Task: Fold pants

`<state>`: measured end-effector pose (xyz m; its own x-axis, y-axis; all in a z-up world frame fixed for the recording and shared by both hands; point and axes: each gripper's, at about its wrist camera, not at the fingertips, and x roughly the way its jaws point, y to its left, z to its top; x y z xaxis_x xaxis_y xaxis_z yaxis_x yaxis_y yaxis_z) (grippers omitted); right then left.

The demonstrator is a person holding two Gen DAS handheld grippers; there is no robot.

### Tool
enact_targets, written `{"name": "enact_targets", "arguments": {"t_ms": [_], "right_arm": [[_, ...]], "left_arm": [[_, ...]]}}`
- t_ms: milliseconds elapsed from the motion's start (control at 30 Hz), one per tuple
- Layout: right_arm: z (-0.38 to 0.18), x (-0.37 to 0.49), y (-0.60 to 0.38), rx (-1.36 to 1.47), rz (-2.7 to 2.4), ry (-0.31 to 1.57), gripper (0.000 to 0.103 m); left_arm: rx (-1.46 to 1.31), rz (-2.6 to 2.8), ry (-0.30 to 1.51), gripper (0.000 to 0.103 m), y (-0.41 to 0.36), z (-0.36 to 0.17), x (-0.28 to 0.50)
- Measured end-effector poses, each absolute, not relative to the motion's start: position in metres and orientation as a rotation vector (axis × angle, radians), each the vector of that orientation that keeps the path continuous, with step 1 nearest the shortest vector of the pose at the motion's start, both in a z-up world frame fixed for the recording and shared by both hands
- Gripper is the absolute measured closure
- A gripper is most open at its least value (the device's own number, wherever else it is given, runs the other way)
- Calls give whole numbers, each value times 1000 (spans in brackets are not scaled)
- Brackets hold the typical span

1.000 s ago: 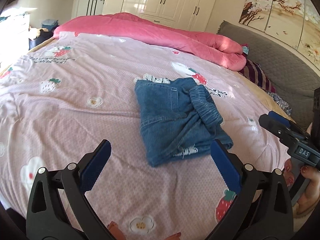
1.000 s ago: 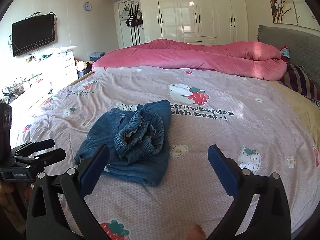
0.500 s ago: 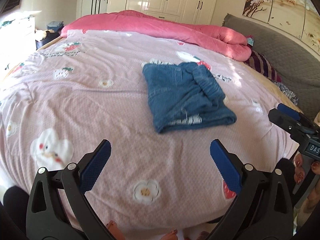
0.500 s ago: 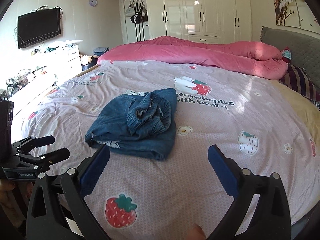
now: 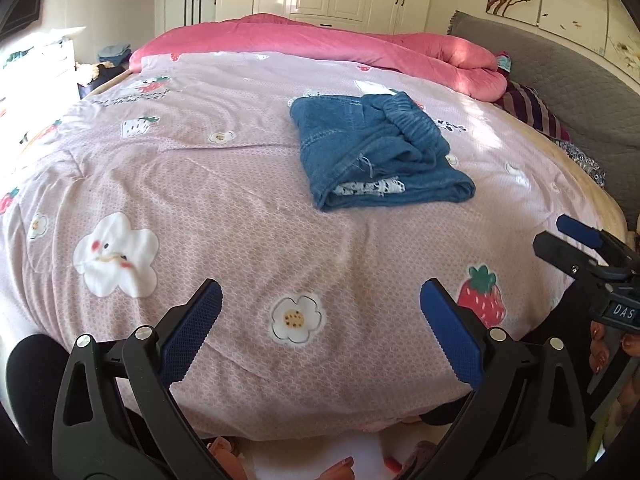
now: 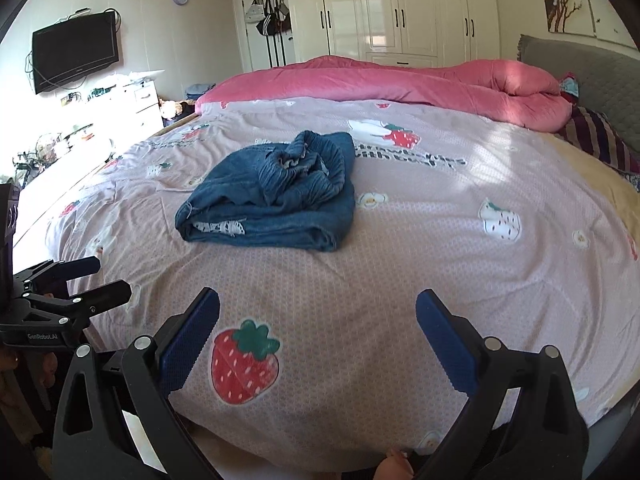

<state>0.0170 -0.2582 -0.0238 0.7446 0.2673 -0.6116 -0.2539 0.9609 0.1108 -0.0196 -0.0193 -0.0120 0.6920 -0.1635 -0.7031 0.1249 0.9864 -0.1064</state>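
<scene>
Blue denim pants (image 5: pixel 372 152) lie folded in a compact stack on the pink strawberry bedspread (image 5: pixel 224 208), elastic waistband bunched on top. In the right wrist view the pants (image 6: pixel 276 196) sit left of centre. My left gripper (image 5: pixel 320 316) hangs open near the bed's foot, well short of the pants, with nothing between its blue pads. My right gripper (image 6: pixel 318 320) is open and empty too, also back at the bed's edge. Each gripper shows in the other's view: the right gripper (image 5: pixel 576 244) at the right border, the left gripper (image 6: pixel 88 280) at the left border.
A rolled pink duvet (image 6: pixel 400 84) lies across the far side of the bed. A grey headboard (image 5: pixel 560 68) and striped pillow (image 5: pixel 532 108) are at the right. White wardrobes (image 6: pixel 392 12), a wall TV (image 6: pixel 76 50) and a cluttered dresser (image 6: pixel 120 108) line the room.
Both grippers have drawn back from the pants toward the foot of the bed and lower. The folded pants stay put on the bedspread. Both stay open.
</scene>
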Motion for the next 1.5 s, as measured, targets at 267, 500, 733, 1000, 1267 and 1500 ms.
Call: {"name": "enact_targets", "arguments": {"t_ms": [267, 500, 733, 1000, 1267, 1500], "right_arm": [[-28, 14, -261, 23, 266, 680, 5], [-26, 14, -261, 22, 267, 679, 5], [-26, 13, -257, 12, 276, 680, 5], [-26, 12, -256, 18, 275, 688, 5], [-27, 12, -257, 26, 274, 695, 5], [-29, 13, -257, 22, 274, 698, 5]], "left_arm": [[-57, -161, 804, 10, -21, -15, -19], [-56, -165, 804, 10, -22, -16, -19], [-68, -162, 797, 10, -19, -13, -19], [-72, -157, 791, 10, -17, -12, -19], [-73, -146, 789, 10, -16, -10, -19], [-74, -143, 787, 10, -15, -10, -20]]}}
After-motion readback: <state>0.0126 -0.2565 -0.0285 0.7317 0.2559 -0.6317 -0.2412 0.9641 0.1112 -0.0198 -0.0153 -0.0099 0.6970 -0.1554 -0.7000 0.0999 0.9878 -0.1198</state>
